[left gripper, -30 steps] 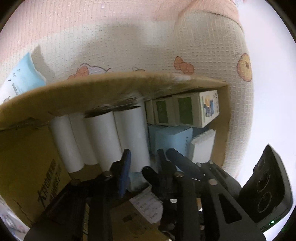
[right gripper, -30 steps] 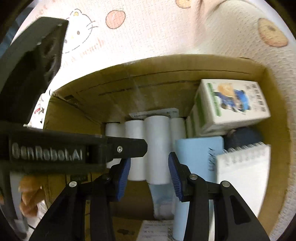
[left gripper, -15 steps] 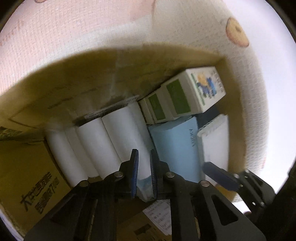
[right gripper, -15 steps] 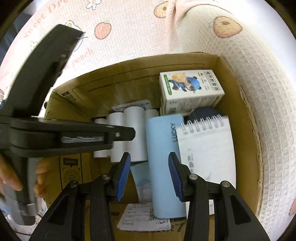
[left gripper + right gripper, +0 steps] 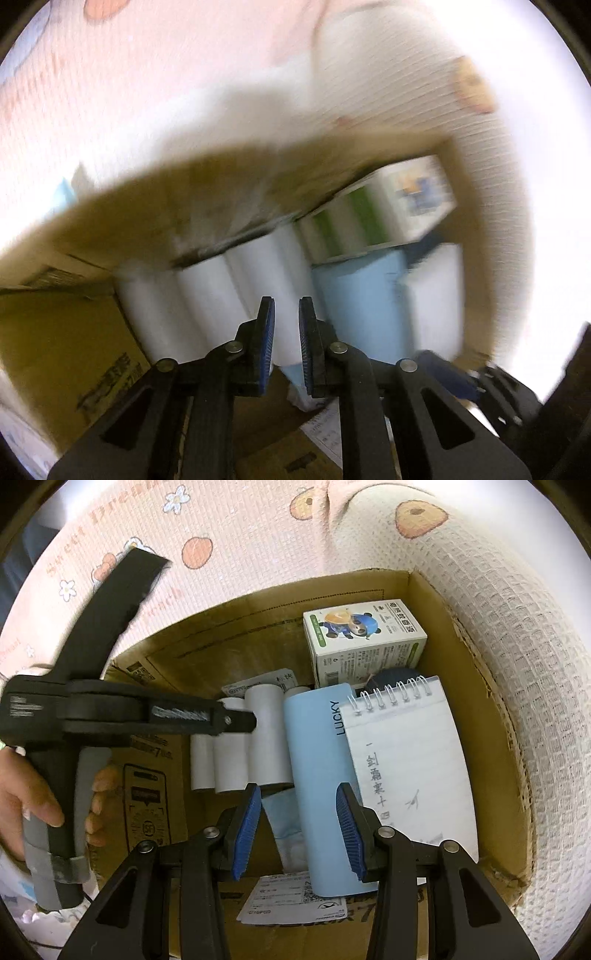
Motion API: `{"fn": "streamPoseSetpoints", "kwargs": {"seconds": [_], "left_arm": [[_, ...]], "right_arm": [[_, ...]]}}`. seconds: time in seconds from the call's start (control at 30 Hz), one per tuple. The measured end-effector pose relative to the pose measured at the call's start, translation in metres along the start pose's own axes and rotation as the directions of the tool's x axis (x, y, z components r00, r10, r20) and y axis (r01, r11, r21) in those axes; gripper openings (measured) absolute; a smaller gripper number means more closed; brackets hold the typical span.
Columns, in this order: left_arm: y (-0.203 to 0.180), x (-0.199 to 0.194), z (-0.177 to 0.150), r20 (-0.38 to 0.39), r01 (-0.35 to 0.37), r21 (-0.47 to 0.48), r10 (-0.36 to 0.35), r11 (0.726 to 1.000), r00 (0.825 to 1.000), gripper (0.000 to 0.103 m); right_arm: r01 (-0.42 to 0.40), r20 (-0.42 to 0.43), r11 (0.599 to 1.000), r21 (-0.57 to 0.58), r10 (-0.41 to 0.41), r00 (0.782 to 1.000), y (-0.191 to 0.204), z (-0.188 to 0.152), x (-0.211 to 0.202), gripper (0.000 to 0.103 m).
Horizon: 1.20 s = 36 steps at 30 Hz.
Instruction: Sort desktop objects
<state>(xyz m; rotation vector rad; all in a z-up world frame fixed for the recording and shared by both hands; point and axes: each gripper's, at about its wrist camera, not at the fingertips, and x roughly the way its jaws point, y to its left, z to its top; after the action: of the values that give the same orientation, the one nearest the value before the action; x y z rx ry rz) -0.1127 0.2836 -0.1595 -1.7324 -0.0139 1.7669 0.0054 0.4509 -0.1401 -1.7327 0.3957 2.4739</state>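
An open cardboard box (image 5: 476, 657) holds several white rolls (image 5: 266, 734), a light blue carton marked LUCKY (image 5: 317, 775), a spiral notepad (image 5: 406, 760) and a white-and-green panda carton (image 5: 362, 642). My right gripper (image 5: 298, 788) hangs open above the blue carton and touches nothing. My left gripper (image 5: 286, 301) hovers over the white rolls (image 5: 207, 306); its pads stand a narrow gap apart with nothing between them. Seen side-on in the right wrist view, the left gripper (image 5: 240, 722) is held by a hand (image 5: 22, 801). The left wrist view is motion-blurred.
The box sits on a pink and cream waffle-weave cloth (image 5: 258, 528) with cartoon prints. A dark blue thing (image 5: 391, 675) lies behind the notepad. A pale blue packet (image 5: 284, 812) and a printed label (image 5: 291, 901) lie on the box floor near the front wall.
The left jaws have narrowed from wide apart to a slim gap. Both grippers have pulled up and back from the box, so more of its inside shows.
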Motion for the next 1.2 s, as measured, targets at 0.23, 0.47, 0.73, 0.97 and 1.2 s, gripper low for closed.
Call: {"fn": "streamPoseSetpoints", "kwargs": {"seconds": [0.23,0.47,0.73,0.97,1.2], "left_arm": [[-0.006,-0.076,-0.022,0.216,0.131,0.117,-0.154,0.985,0.964,0.036],[0.012,-0.131,-0.066,0.439,0.050,0.236,-0.152,0.970,0.885,0.036],[0.078,-0.171,-0.125,0.535,-0.124,0.194,0.001,0.973,0.845,0.024],[0.156,-0.188,-0.166,0.557,-0.172,0.051,0.115,0.984,0.823,0.014],[0.229,-0.208,-0.205,0.612,-0.236,-0.095,0.243,0.967,0.753,0.014]], "right_arm": [[-0.021,0.049,1.000,-0.009,0.022,0.999,0.014,-0.007,-0.013,0.039],[0.009,0.075,0.997,-0.075,-0.004,0.997,0.047,-0.014,-0.014,0.039],[0.086,0.175,0.979,-0.182,-0.054,0.983,0.085,-0.032,-0.042,0.039],[0.098,0.226,0.980,-0.171,-0.058,0.972,0.109,-0.043,-0.042,0.039],[0.128,0.325,0.948,-0.291,-0.028,0.945,0.162,-0.064,-0.043,0.039]]}}
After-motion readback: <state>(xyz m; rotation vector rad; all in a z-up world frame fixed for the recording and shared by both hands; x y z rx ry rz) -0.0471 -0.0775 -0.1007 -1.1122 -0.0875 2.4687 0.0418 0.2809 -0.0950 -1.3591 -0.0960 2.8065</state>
